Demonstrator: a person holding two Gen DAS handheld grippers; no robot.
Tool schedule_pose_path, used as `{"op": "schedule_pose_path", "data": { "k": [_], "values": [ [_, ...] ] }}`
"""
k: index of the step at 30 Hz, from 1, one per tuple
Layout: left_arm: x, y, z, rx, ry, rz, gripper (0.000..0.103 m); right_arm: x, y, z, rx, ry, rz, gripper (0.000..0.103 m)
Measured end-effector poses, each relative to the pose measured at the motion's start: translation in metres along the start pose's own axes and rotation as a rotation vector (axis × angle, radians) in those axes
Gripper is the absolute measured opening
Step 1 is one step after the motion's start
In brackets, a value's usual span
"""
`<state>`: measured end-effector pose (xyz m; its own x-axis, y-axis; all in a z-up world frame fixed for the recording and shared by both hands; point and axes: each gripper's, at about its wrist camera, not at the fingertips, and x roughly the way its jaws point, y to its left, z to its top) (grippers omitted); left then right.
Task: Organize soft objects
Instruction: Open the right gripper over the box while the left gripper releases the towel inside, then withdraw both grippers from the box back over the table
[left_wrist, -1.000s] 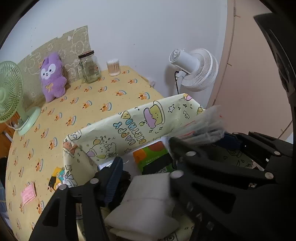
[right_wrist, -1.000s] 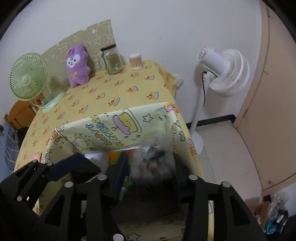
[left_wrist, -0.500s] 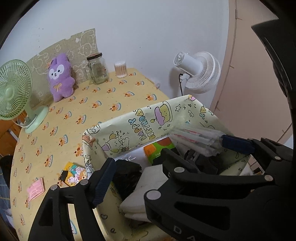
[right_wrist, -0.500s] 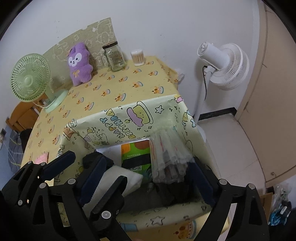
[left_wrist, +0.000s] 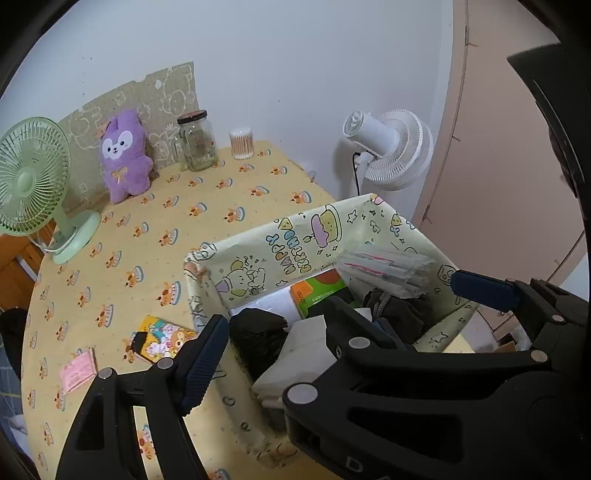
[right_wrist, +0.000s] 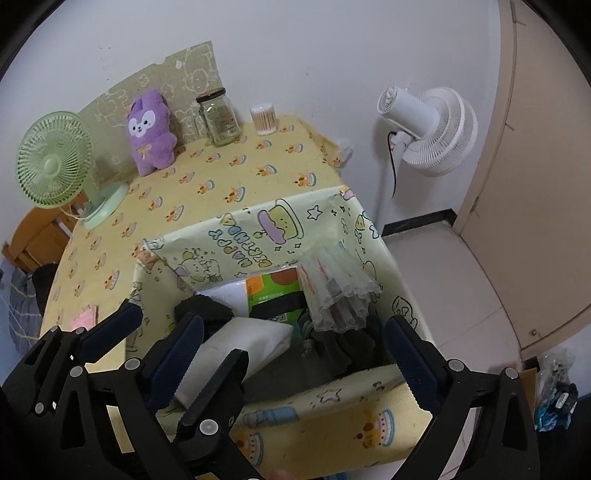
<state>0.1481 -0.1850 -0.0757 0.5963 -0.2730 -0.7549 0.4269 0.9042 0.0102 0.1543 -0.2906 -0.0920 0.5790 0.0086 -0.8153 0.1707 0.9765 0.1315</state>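
A cartoon-print fabric box (left_wrist: 303, 240) (right_wrist: 258, 229) stands at the table's right end. Inside lie a clear bag of tubes (left_wrist: 384, 266) (right_wrist: 336, 291), a white folded pack (left_wrist: 306, 347) (right_wrist: 240, 339), a green-orange packet (right_wrist: 273, 291), a black item (left_wrist: 258, 332) and dark cloth (right_wrist: 340, 343). My right gripper (right_wrist: 293, 325) (left_wrist: 393, 293) hovers over the box, jaws opening, pads clear of the bag. My left gripper (left_wrist: 295, 321) (right_wrist: 188, 332) stands open above the white pack; its right finger is hidden. A purple plush (left_wrist: 123, 155) (right_wrist: 149, 129) leans at the back.
A green desk fan (left_wrist: 29, 177), a glass jar (left_wrist: 197, 140) and a cotton-swab tub (left_wrist: 242, 142) stand along the back of the yellow tablecloth (left_wrist: 155, 229). A cartoon card (left_wrist: 162, 338) and a pink card (left_wrist: 77, 371) lie left of the box. A white floor fan (right_wrist: 432, 129) stands beyond the table's right edge.
The right gripper let go of the clear bag, which now lies in the box. The left jaws widened off the white pack. Both grippers drew up and back from the box.
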Motion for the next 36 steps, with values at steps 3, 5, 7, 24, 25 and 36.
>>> {"op": "schedule_pose_path", "data": {
  "k": [3,5,7,24,25,36],
  "values": [
    [-0.01,0.003,0.0,-0.006,-0.025,0.0,0.081,-0.01,0.006,0.0,-0.008,-0.019,-0.009,0.1],
    [-0.018,0.006,0.0,-0.005,-0.04,0.003,0.081,-0.017,0.009,0.0,-0.002,-0.037,-0.009,0.101],
    [-0.025,0.009,-0.001,-0.001,-0.06,0.007,0.081,-0.023,0.013,0.0,-0.002,-0.052,-0.013,0.101],
    [-0.06,0.055,-0.016,-0.037,-0.115,0.034,0.081,-0.05,0.067,-0.007,-0.046,-0.11,-0.014,0.103],
    [-0.062,0.059,-0.018,-0.04,-0.118,0.038,0.081,-0.05,0.072,-0.008,-0.051,-0.113,-0.01,0.103],
    [-0.083,0.098,-0.04,-0.089,-0.144,0.062,0.082,-0.057,0.119,-0.021,-0.123,-0.132,0.007,0.103]
  ]
}}
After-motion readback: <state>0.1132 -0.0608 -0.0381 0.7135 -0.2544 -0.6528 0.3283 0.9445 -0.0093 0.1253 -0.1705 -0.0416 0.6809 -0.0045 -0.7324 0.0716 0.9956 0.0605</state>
